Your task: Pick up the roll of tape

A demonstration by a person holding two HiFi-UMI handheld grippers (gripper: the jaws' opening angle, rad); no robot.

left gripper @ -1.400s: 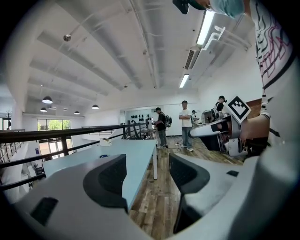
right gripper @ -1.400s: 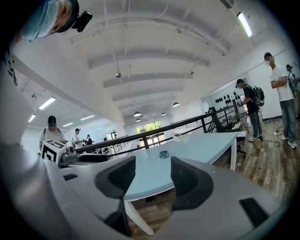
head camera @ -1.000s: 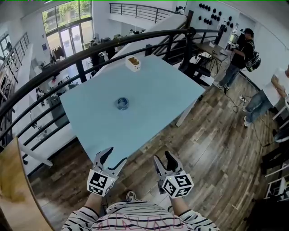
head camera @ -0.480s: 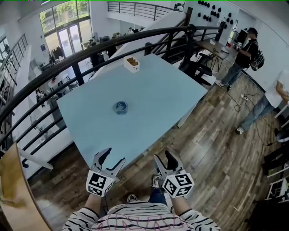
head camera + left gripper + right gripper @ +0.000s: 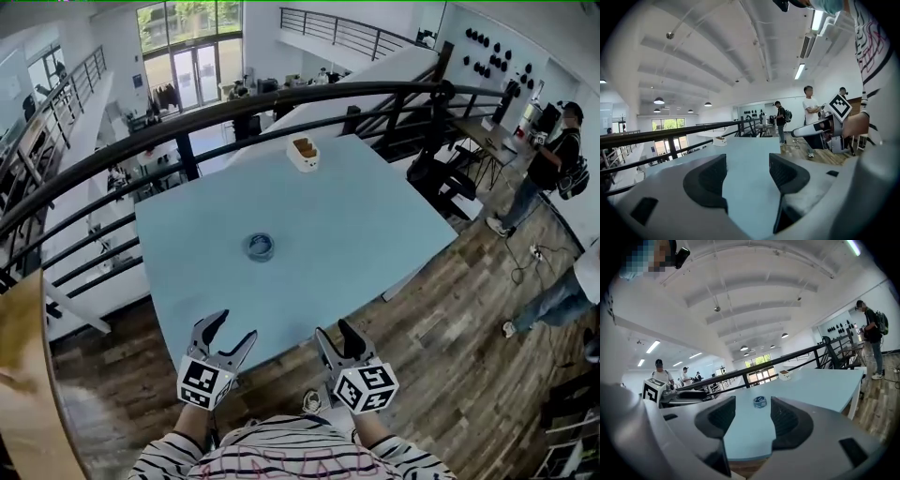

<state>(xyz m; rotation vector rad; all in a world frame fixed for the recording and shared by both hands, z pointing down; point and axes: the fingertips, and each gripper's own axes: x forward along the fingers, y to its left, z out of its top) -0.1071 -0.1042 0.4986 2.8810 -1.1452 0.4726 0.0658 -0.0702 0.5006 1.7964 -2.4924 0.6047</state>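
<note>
A small blue roll of tape lies flat near the middle of the pale blue table; in the right gripper view the roll of tape shows far ahead between the jaws. My left gripper hovers open at the table's near edge, nothing between its fingers. My right gripper is open too, just off the near edge over the wooden floor. Both are well short of the roll. The left gripper view looks along the bare tabletop; the roll does not show there.
A white box with brown contents stands at the table's far edge. A black railing curves behind the table. Two people stand on the wood floor at the right. A wooden surface sits at the left.
The view has shifted: the table and roll now sit slightly further right and lower in the picture. Both grippers stay open at the near edge, at about the same spot.
</note>
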